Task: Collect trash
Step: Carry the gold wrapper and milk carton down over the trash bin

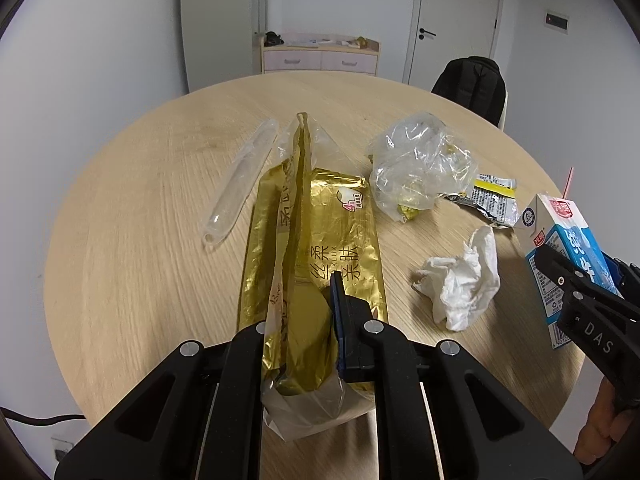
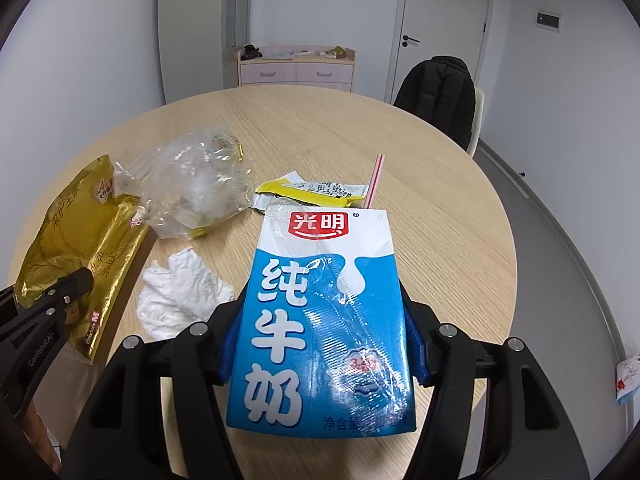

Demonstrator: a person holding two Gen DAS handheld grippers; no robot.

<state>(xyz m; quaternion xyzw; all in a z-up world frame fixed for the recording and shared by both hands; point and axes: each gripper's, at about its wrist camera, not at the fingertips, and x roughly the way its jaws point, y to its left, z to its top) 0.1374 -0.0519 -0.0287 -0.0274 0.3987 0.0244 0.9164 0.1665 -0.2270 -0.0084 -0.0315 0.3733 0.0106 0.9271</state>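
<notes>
My left gripper point(image 1: 308, 320) is shut on a large gold plastic bag point(image 1: 320, 248), holding its near end above the round wooden table point(image 1: 140, 240); the bag also shows at the left of the right wrist view point(image 2: 80, 240). My right gripper point(image 2: 320, 344) is shut on a blue and white milk carton point(image 2: 320, 320) with a red-striped straw point(image 2: 374, 180), held upright above the table; the carton shows at the right of the left wrist view point(image 1: 568, 248). On the table lie a crumpled white tissue point(image 1: 460, 280), a crumpled clear plastic bag point(image 1: 420, 160), a yellow and silver sachet wrapper point(image 1: 492, 196) and a clear plastic tube sleeve point(image 1: 240, 184).
A chair with a black backpack point(image 2: 440, 92) stands behind the table at the right. A pink drawer cabinet point(image 2: 296, 68) stands against the far wall beside a white door point(image 2: 440, 20). A small packet point(image 2: 628, 376) lies on the floor at the right.
</notes>
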